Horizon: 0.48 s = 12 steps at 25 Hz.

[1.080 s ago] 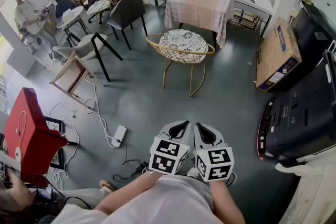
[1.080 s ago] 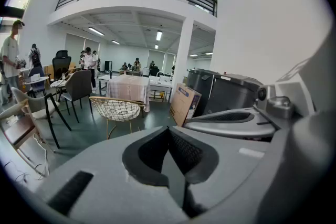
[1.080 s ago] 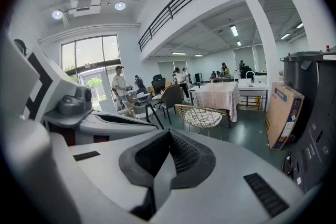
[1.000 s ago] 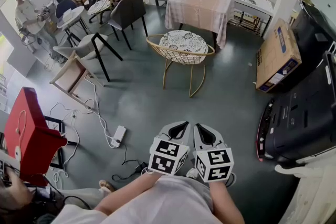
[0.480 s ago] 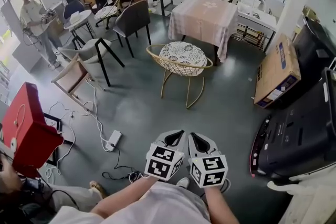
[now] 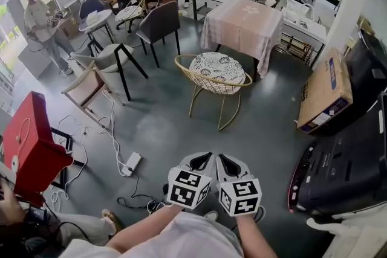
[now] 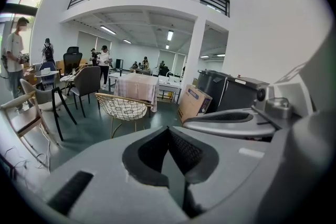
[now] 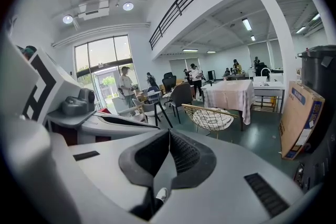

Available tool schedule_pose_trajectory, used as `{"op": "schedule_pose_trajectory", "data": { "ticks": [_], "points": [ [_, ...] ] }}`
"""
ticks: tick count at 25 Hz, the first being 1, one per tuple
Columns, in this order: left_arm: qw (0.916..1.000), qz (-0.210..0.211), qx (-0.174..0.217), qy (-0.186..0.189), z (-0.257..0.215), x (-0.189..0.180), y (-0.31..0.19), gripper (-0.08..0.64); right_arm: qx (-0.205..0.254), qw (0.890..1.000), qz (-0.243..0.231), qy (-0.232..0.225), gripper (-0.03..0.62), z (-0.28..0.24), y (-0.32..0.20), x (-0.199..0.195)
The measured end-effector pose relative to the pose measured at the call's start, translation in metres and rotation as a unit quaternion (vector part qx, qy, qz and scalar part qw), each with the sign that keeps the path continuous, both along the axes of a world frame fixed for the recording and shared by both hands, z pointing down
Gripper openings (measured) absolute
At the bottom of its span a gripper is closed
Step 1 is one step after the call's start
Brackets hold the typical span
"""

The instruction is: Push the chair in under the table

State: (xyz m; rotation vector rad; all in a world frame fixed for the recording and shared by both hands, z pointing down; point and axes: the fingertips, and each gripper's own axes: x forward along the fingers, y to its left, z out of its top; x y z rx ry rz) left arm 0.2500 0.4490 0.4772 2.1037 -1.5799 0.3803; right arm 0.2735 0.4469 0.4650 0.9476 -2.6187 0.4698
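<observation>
Nearest, low centre: left gripper (image 6: 204,158) and right gripper (image 6: 221,159), side by side, both aimed toward the chair and well short of it.
Left jaws pressed fully together, nothing between them. Right jaws likewise closed tight, nothing held.

Near left: red case (image 6: 30,142), tilted. White power strip (image 6: 133,161) flat on the grey floor (image 6: 163,124), cords trailing off to the left.

Near right: large black machine (image 6: 347,154) with a red strip along its near edge.

Middle: chair (image 6: 214,75), gold wire frame with a round patterned cushion. Stands on open floor just on the near side of the table, seat out from under it.

Middle right: cardboard box (image 6: 326,90), standing on edge beside the black machine.

Middle left: pale wooden chair (image 6: 84,87) and a grey chair (image 6: 115,57) on black legs, near each other.

Beyond the gold chair: table (image 6: 245,15), pink cloth hanging down its sides.

Far left: dark grey chair (image 6: 160,21), a small round table (image 6: 97,18), a person (image 6: 39,15) standing near the window.

Far end: more desks and people, too small to itemise.
</observation>
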Motion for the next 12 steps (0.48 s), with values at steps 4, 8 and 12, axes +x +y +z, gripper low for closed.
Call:
{"op": "schedule_pose_trajectory", "data": {
  "ticks": [4, 8, 12],
  "points": [
    [1.0, 0.001, -0.004, 0.009, 0.005, -0.027, -0.026, 0.003, -0.005, 1.0, 0.004, 0.01, 0.005, 0.005, -0.026, -0.026],
    [0.9998, 0.012, -0.006, 0.014, 0.011, -0.06, -0.057, 0.003, -0.005, 1.0, 0.006, 0.018, 0.005, 0.012, -0.051, -0.06],
    [0.9995, 0.022, -0.012, 0.02, 0.012, -0.101, -0.083, 0.003, -0.014, 1.0, 0.01, 0.022, 0.005, 0.017, -0.076, -0.101]
  ]
}}
